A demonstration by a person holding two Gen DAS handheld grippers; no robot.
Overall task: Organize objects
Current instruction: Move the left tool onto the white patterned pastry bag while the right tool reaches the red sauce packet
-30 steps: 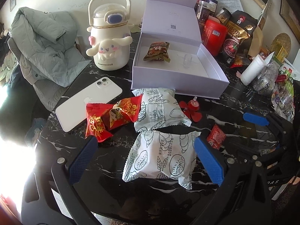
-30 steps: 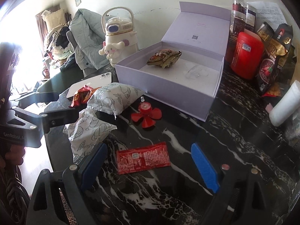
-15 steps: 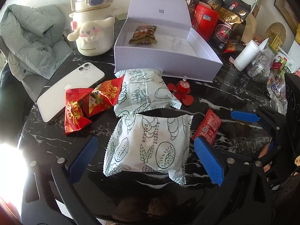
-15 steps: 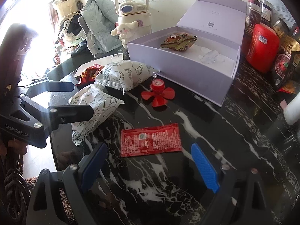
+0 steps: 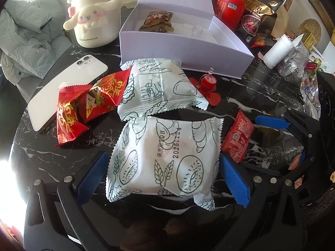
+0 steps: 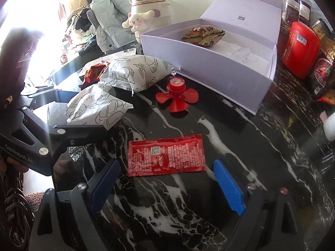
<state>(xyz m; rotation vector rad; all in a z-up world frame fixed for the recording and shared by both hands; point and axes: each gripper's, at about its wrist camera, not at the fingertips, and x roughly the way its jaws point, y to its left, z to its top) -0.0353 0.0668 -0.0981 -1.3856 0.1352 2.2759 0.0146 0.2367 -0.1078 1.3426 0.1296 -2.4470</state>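
Here, in your left wrist view, your left gripper [image 5: 163, 172] stands wide, its blue pads on either side of the near bread packet [image 5: 165, 159], which lies flat on the black marble table [image 5: 41, 156]; whether the pads touch the wrapper's edges you cannot tell. A second bread packet [image 5: 159, 87] lies just beyond it, overlapping its far edge, with crumpled red snack wrappers [image 5: 88, 104] to the left resting partly on a white phone [image 5: 62, 87]. To the right of the near packet sits a red ketchup sachet [image 5: 238, 138], and your right gripper [image 5: 278, 129] shows just beyond it with one blue finger visible. Farther back the open lavender box [image 5: 184, 39] holds a brown snack pack [image 5: 157, 21]; a Cinnamoroll bottle [image 5: 94, 21] stands to its left, and a red flower trinket [image 5: 208, 83] lies just in front of the box. In your right wrist view, your right gripper [image 6: 167, 185] is spread wide, and the ketchup sachet [image 6: 166, 155] lies flat on the table [image 6: 261, 156] just ahead of and between the fingers, untouched. To the left your left gripper [image 6: 69, 115] straddles the near bread packet [image 6: 96, 108], with the second bread packet [image 6: 136, 71] behind it. The flower trinket [image 6: 177, 96] sits between the sachet and the box [image 6: 209, 69].
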